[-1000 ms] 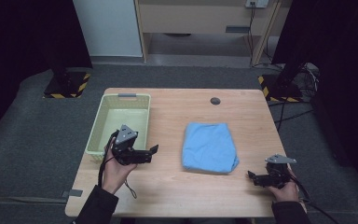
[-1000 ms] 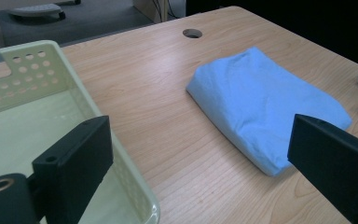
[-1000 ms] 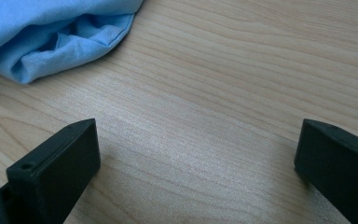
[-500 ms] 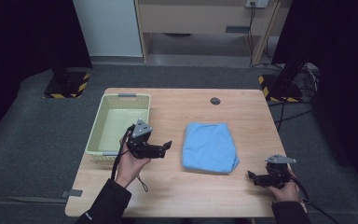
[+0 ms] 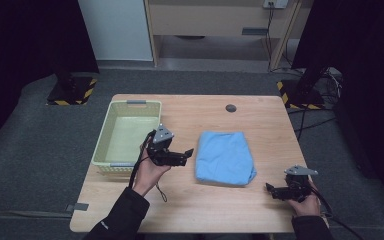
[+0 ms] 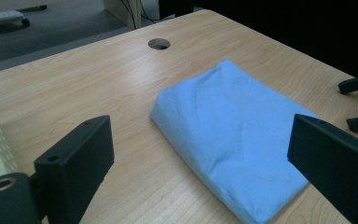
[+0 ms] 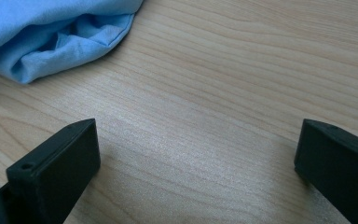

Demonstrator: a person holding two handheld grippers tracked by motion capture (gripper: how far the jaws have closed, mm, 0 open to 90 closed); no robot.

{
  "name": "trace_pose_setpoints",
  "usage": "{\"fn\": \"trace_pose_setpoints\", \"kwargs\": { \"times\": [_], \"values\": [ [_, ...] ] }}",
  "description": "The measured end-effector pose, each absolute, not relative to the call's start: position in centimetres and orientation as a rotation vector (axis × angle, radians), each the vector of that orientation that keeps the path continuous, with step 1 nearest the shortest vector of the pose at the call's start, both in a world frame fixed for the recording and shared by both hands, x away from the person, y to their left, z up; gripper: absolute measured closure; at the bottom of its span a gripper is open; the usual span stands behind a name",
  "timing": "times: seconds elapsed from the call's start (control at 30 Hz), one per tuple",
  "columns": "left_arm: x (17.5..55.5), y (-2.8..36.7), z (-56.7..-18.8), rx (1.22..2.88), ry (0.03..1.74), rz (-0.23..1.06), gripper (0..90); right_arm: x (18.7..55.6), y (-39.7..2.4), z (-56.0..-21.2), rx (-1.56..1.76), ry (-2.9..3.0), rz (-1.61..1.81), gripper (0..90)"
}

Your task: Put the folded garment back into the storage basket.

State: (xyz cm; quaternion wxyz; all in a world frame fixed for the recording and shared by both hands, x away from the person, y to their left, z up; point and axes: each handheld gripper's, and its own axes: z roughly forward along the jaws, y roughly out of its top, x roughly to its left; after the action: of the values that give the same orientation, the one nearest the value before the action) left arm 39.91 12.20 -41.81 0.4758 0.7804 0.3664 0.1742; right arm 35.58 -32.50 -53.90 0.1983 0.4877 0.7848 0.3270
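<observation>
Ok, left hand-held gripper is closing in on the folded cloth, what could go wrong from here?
1. The blue cloth is folded in layers; the open left hand-held gripper might pinch only the top layer, so it unfolds when lifted.
2. The basket sits right beside that hand; a swing could knock its rim.
3. The right hand-held gripper rests near the cloth's loose corner and could snag it.

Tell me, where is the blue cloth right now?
In the high view, the folded blue cloth lies on the wooden table, right of the green basket, with the left gripper just beside its left edge.
</observation>
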Motion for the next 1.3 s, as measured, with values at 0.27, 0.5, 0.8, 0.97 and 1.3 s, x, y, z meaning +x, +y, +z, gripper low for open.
{"fn": "trace_pose_setpoints", "kwargs": {
  "times": [0.27, 0.5, 0.8, 0.97, 1.3],
  "values": [
    [40.8, 11.3, -41.2, 1.922, 0.877, 0.441, 6.6, 35.6, -32.5, -53.9, 1.365, 2.196, 0.915, 0.2],
    [41.3, 10.6, -40.7, 1.927, 0.868, 0.443, 6.6, 35.6, -32.5, -53.9, 1.364, 2.196, 0.915, 0.2],
    [41.9, 9.6, -40.3, 1.927, 0.856, 0.442, 6.5, 35.6, -32.5, -53.9, 1.365, 2.196, 0.915, 0.2],
    [42.1, 9.1, -40.0, 1.927, 0.85, 0.442, 6.5, 35.6, -32.5, -53.9, 1.364, 2.196, 0.915, 0.2],
    [42.5, 8.4, -39.6, 1.928, 0.839, 0.448, 6.5, 35.6, -32.5, -53.9, 1.364, 2.196, 0.915, 0.2]
  ]
}}
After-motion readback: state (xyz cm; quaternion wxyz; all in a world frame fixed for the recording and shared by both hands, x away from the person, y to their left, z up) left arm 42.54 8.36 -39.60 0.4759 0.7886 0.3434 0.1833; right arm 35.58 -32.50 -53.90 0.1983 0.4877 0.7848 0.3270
